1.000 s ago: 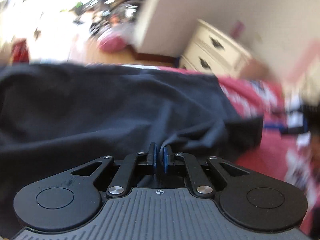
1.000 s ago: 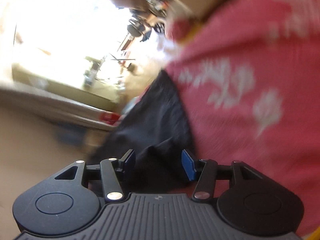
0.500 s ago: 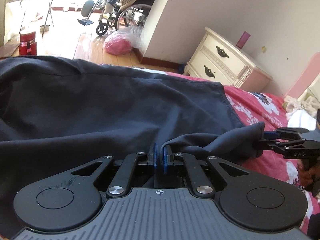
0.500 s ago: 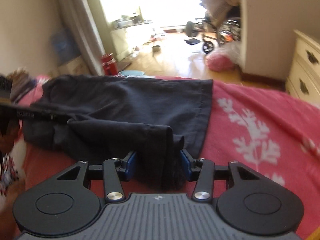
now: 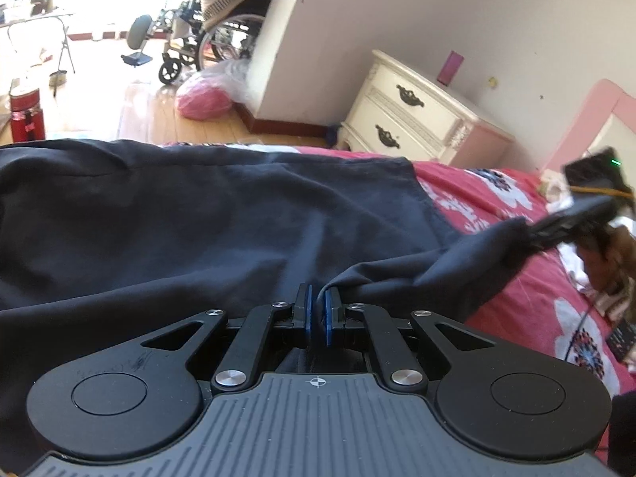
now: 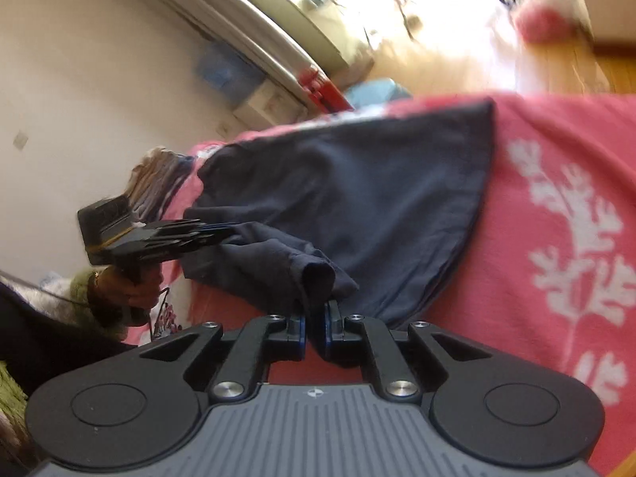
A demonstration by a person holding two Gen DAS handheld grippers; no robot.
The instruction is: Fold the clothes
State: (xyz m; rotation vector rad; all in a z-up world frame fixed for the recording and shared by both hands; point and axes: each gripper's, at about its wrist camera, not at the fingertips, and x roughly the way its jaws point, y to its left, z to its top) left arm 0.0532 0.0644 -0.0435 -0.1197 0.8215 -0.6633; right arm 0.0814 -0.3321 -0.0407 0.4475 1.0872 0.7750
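Dark navy cloth, the garment (image 5: 222, 214), lies spread over a red floral bedspread (image 6: 556, 206). Left gripper (image 5: 316, 310) is pressed together on a fold of one edge; right gripper (image 6: 316, 324) has just been closing, and its jaws now pinch a bunched corner. Judged step: both holds taken, fold not yet made. Next move likely calls for lifting both edges together and carrying them across. To the right, a cream nightstand (image 5: 417, 111) stands clear; nothing obstructs.
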